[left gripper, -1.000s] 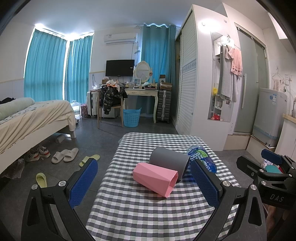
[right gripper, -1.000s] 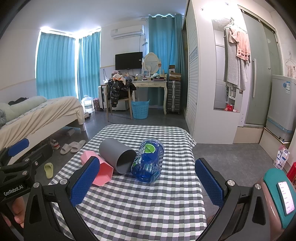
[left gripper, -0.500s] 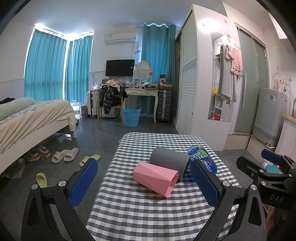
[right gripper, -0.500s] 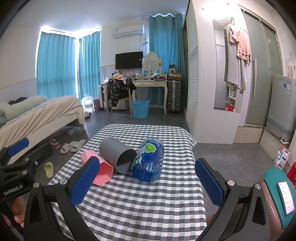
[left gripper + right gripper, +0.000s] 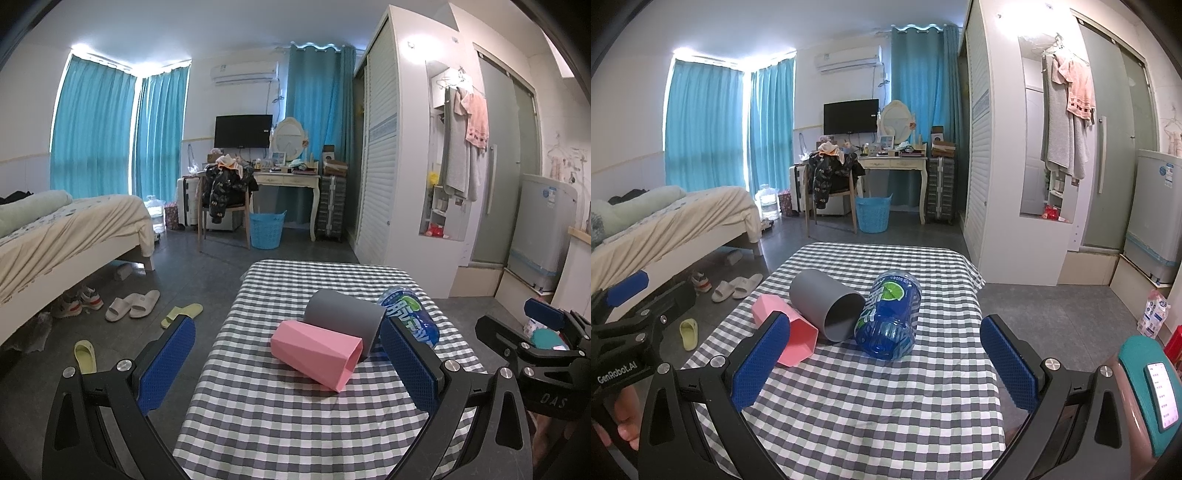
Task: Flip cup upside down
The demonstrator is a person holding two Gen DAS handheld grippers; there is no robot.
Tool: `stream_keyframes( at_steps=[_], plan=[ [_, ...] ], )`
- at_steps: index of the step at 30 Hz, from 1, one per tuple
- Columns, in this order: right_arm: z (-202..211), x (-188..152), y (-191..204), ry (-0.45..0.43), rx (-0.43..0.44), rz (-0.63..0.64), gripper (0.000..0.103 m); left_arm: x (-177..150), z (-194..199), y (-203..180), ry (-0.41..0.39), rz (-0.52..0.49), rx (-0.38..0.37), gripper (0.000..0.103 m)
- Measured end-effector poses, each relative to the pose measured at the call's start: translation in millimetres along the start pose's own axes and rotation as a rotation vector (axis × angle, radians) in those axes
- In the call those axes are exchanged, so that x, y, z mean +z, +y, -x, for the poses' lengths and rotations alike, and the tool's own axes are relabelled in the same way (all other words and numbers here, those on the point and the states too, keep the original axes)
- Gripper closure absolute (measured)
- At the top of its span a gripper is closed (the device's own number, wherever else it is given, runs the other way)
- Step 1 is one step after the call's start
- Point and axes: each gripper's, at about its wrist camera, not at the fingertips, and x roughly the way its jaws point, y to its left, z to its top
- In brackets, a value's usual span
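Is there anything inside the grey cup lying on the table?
Right wrist view looks into the grey cup: the visible inner wall is bare. Its deepest part is in shadow, so unconfirmed. The pink cup and blue bottle flank it.

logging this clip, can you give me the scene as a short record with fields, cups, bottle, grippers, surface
surface: table with checked cloth
pink cup: faceted pink cup lying on its side, mouth toward the cameras
grey cup: grey cup on its side, between the pink cup and the bottle
bottle: blue bottle on its side, right of the grey cup
left hand-held gripper: left hand-held gripper open, empty, short of the pink cup
right hand-held gripper: right hand-held gripper open, empty, facing the bottle
task state: no cup upside down yet
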Motion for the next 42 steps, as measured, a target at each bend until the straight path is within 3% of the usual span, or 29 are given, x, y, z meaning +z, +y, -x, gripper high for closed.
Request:
stream_keyframes(
  at_steps=[9,15,19,22,26,36,42],
  plan=[
    [-26.5,19.8,8.1,0.068,0.057,0.048,0.000,5.7,-26.4,22.0,0.041,0.037,0.059,0.000],
    [-85.4,54.3,26.3,0.213,0.212,0.193,0.000,0.3,-60.9,45.4,0.143,0.117,0.121,0.000],
    [-134.1,70.4,45.3,0.326,0.238,0.304,0.000,-3.3,-79.4,53.6,0.208,0.156,0.151,0.000],
    [-168.0,69.4,60.1,0.420,0.264,0.395,0.010,-5.9,-88.4,57.5,0.245,0.172,0.136,0.000],
    [-201.5,61.1,66.8,0.505,0.297,0.416,0.019,-8.2,-96.5,61.2,0.277,0.170,0.152,0.000],
    [-251.8,43.9,89.5,0.631,0.349,0.428,0.024,-12.5,-104.5,63.2,0.313,0.178,0.143,0.000],
    [-257.4,38.5,94.4,0.651,0.320,0.415,0.024,-12.9,-102.4,61.7,0.311,0.179,0.140,0.000]
  ],
)
